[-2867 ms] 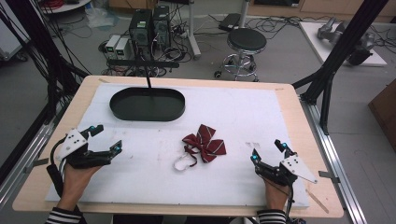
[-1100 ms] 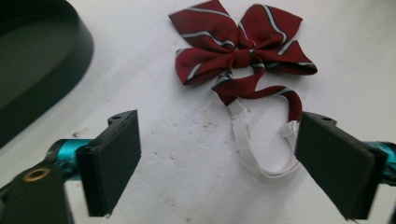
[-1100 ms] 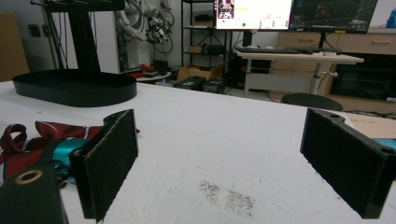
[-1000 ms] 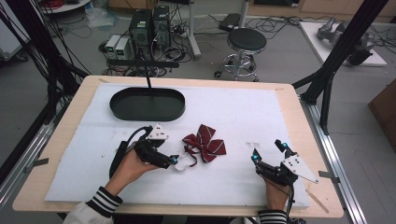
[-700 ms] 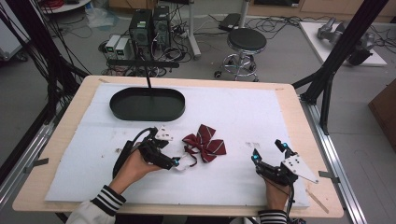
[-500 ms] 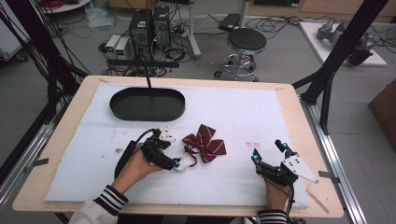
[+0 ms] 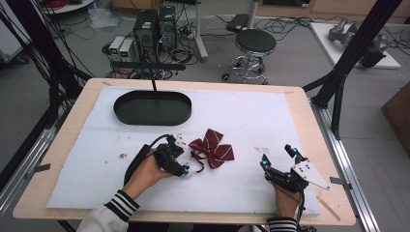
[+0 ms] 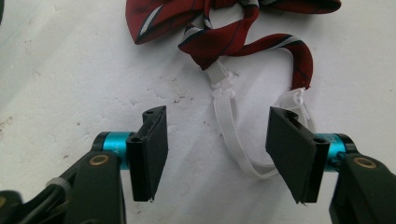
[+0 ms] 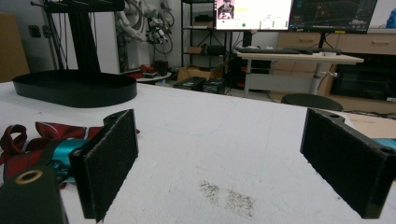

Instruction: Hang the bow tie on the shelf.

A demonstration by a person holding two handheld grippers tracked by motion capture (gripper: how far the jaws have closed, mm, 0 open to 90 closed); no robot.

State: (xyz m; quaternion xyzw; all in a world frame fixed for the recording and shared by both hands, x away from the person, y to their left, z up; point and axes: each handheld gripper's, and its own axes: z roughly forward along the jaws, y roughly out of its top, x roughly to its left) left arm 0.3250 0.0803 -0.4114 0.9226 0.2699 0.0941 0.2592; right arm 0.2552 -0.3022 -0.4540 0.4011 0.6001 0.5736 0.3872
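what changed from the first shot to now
The left gripper went from the table's left edge over to the red striped bow tie. Its jaws have just been closing, now astride the white elastic strap, not yet pinching it. The right gripper, bow tie and black oval tray stayed put.

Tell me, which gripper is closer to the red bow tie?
Left. The left gripper is right at the bow tie, jaws around its white strap. The right gripper sits apart, off to its side.
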